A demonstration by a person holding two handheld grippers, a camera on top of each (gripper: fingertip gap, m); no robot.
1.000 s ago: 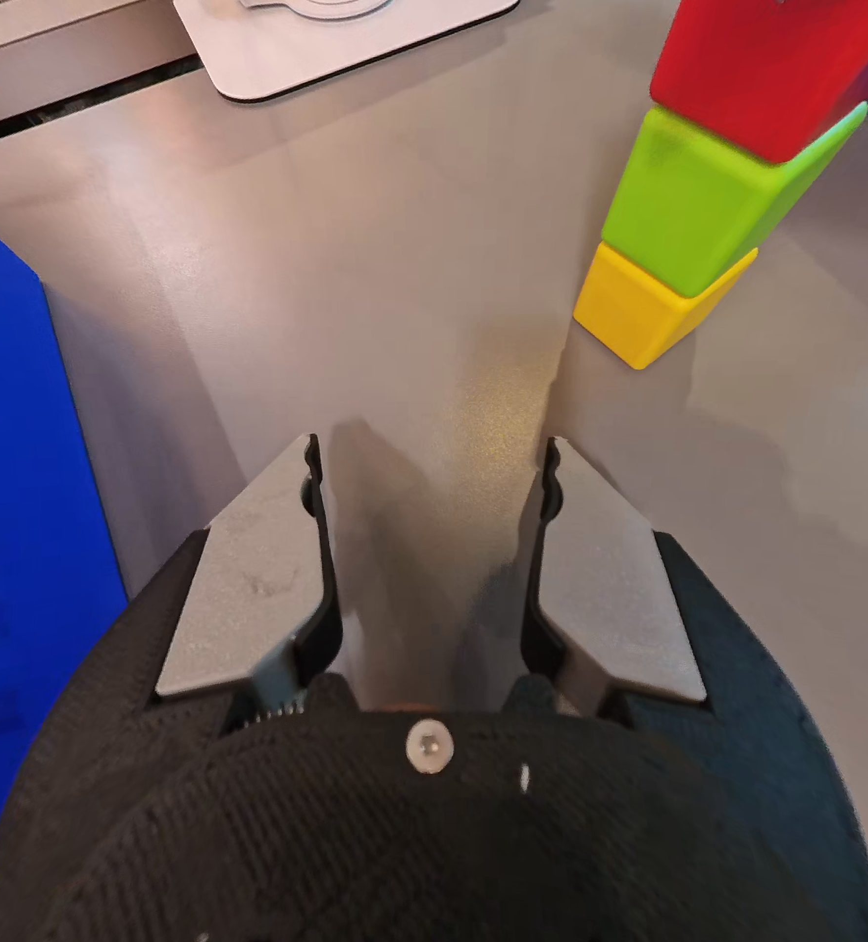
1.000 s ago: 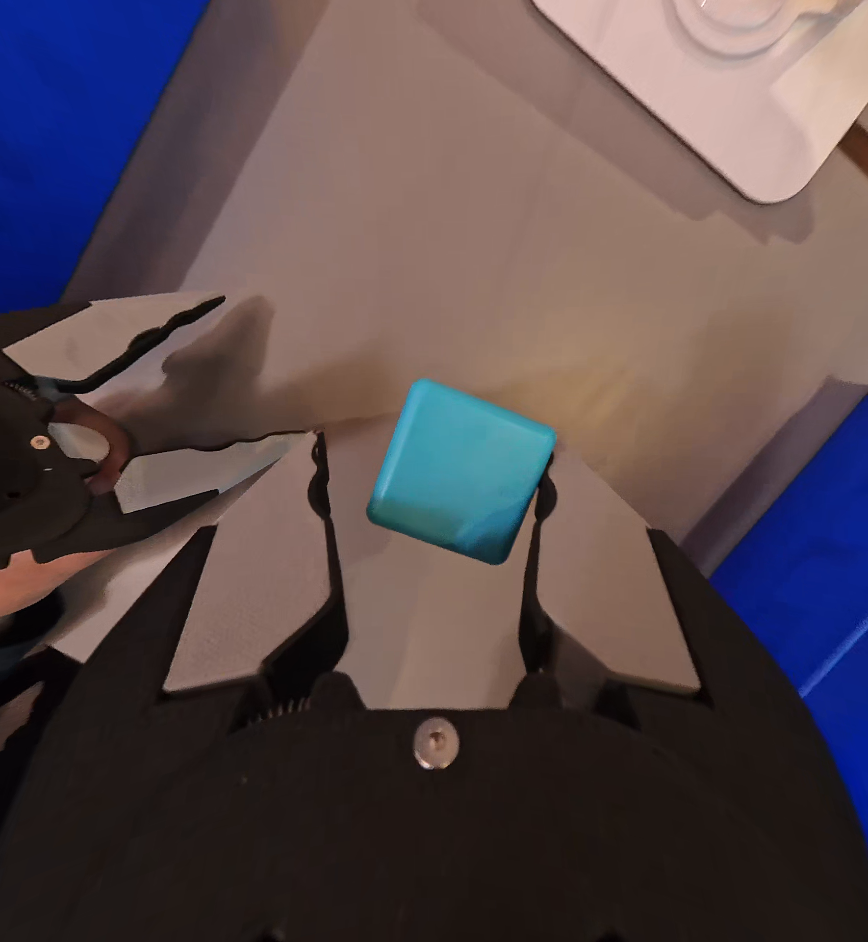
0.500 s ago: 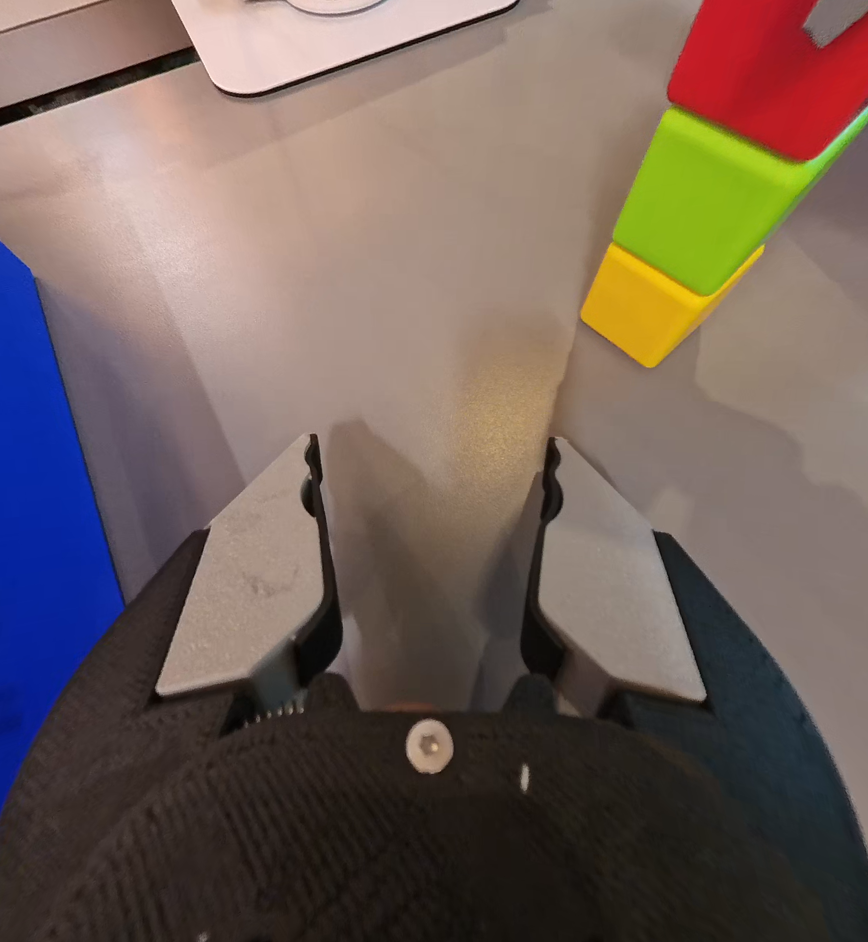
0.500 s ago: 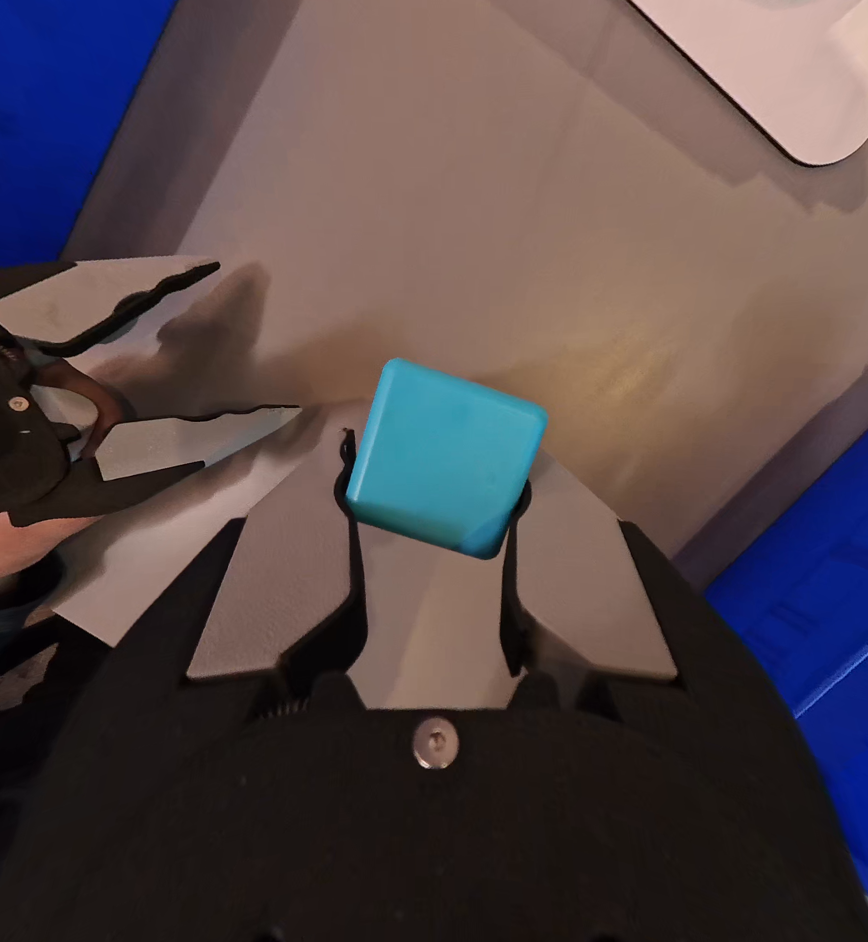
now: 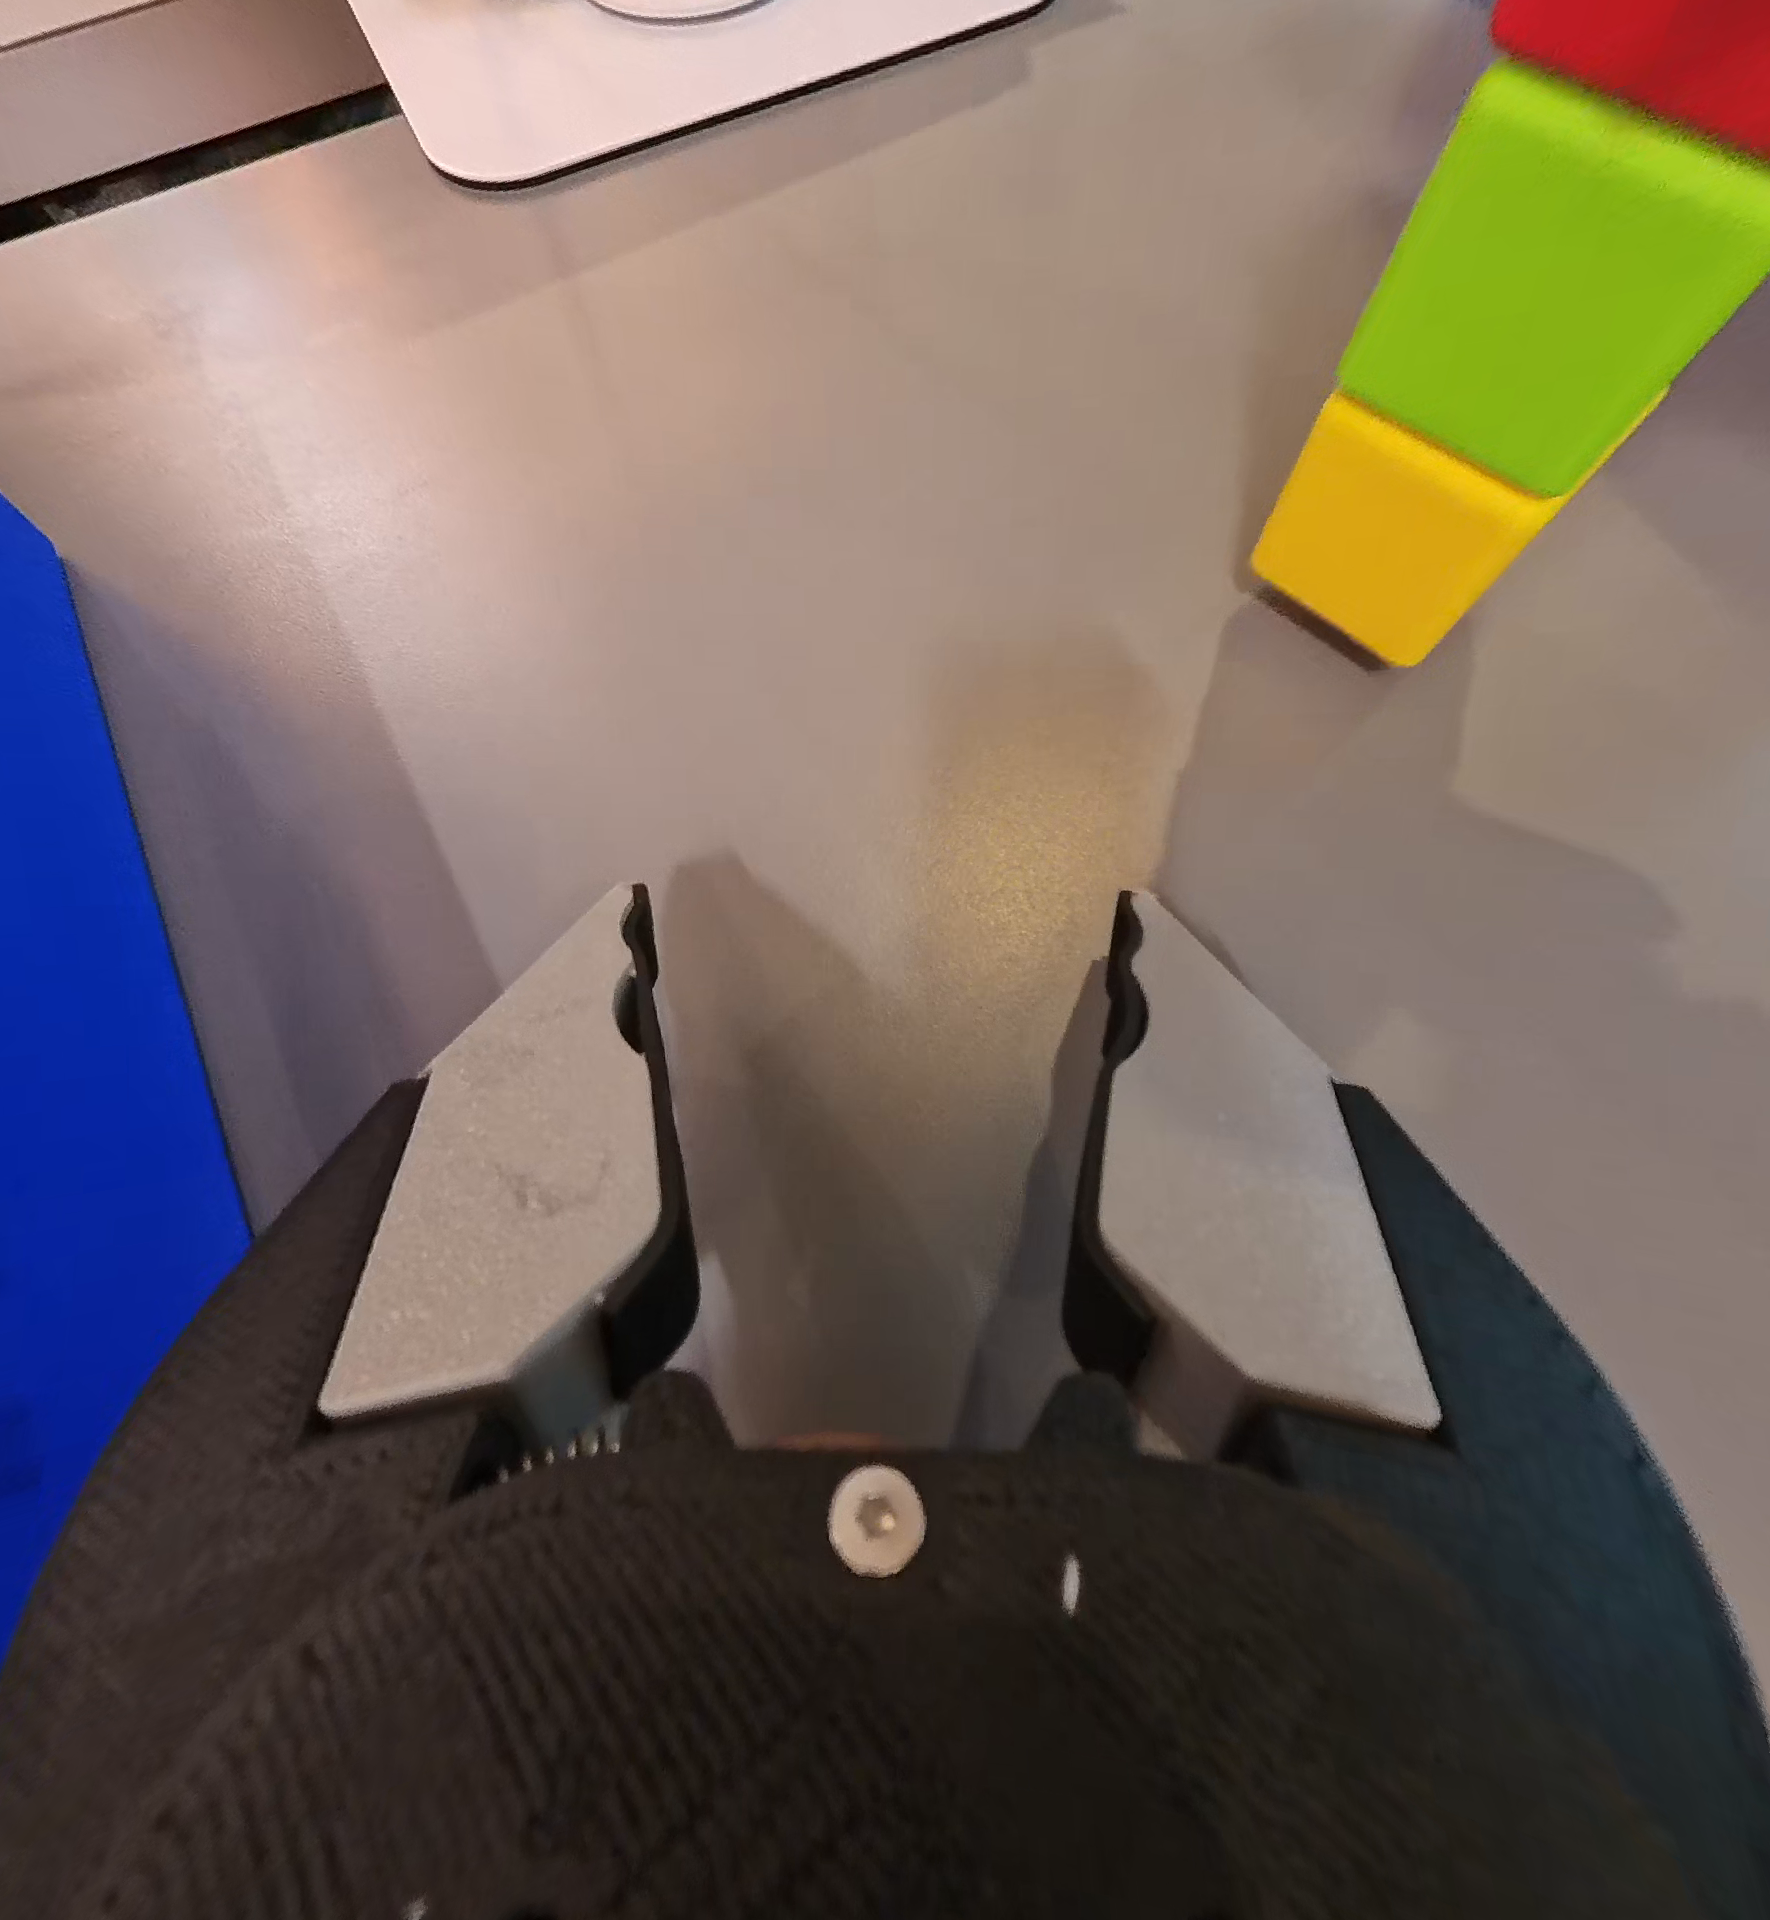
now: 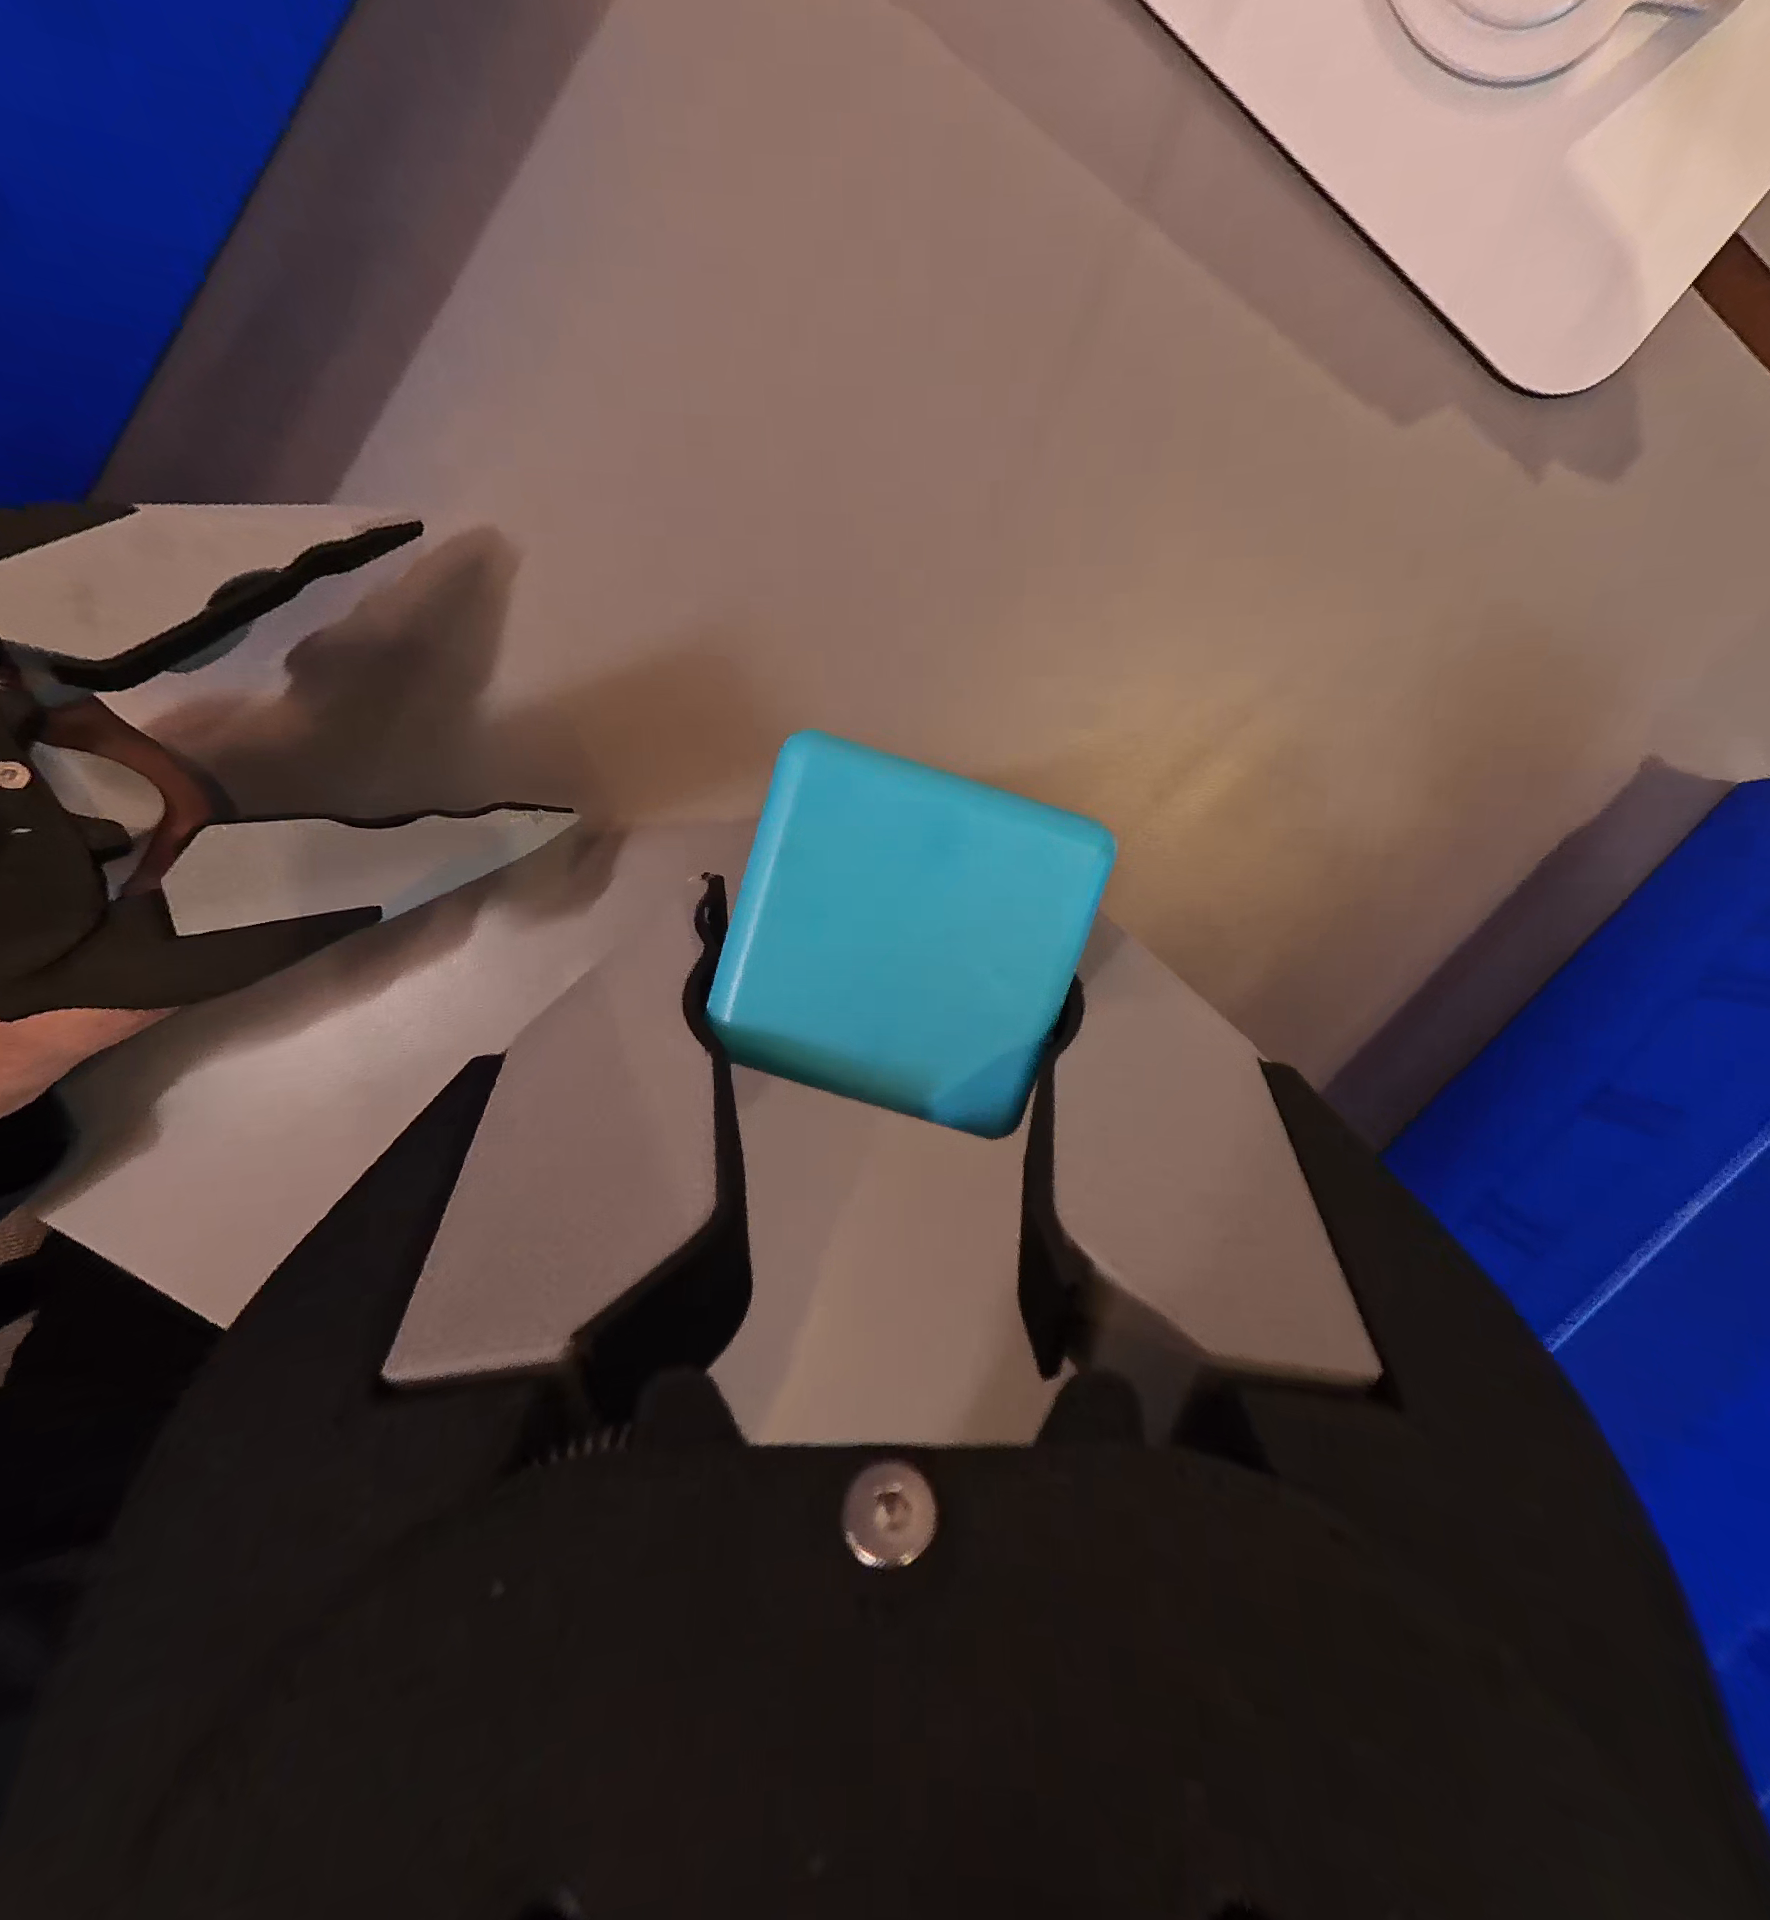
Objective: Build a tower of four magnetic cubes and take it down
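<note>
Teal rounded plastic cube (image 6: 907, 930) sits clamped in the right gripper (image 6: 886, 966) fingers; left gripper (image 5: 876, 935) gapes empty; next, seat it atop the red cube (image 5: 1691, 73), at two o'clock

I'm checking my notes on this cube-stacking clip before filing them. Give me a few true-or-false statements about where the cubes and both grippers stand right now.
1. The right gripper is shut on the teal cube. True.
2. The left gripper holds the yellow cube. False: it is open and empty.
3. The green cube sits directly on the yellow one. True.
4. The red cube is at the bottom of the stack. False: it tops the green cube.
</note>
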